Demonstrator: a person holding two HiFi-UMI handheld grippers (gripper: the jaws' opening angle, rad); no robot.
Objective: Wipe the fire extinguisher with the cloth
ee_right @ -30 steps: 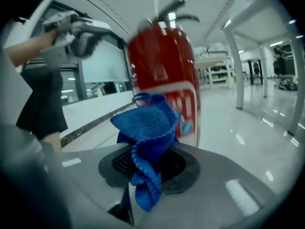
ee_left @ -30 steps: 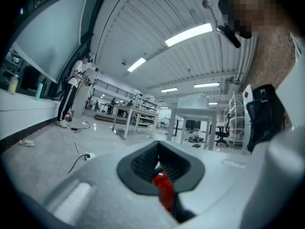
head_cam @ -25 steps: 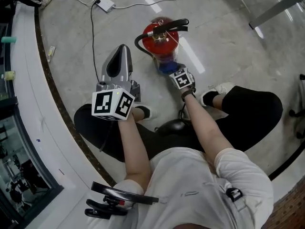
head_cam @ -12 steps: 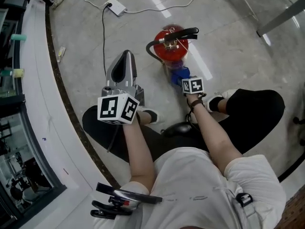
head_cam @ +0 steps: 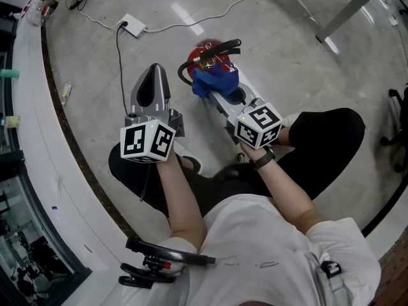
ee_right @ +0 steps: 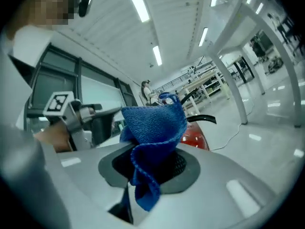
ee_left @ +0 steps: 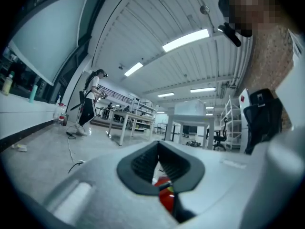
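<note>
Two grippers work over a red fire extinguisher (head_cam: 205,48) that stands on the glossy grey floor (head_cam: 299,62), at 12 o'clock from the crouching person. The right gripper (head_cam: 221,93) has its jaws clamped on a crumpled blue cloth (head_cam: 213,80), which from the head view lies against the extinguisher's near side, just under the black handle and hose. The left gripper (head_cam: 155,72) hangs apart from the extinguisher at about its 8 o'clock, tip pointed away from the person.

Only the right gripper view shows the pinch itself. The cloth (ee_right: 152,123) rises in a folded peak from between the dark pads and trails a loose corner below them, with the extinguisher's red shoulder (ee_right: 193,137) and black lever directly behind. At 9 o'clock in that view a bare hand holds the other gripper and its marker cube (ee_right: 59,104).

From the left gripper view, the left gripper (ee_left: 158,149) has its jaws pressed together on nothing, and a sliver of the red extinguisher (ee_left: 164,194) shows low between them. That view alone takes in a distant person standing (ee_left: 90,104) by white worktables (ee_left: 128,123). The head view alone shows a white power strip (head_cam: 132,24) and its cable on the floor at 10 o'clock from the extinguisher.
</note>
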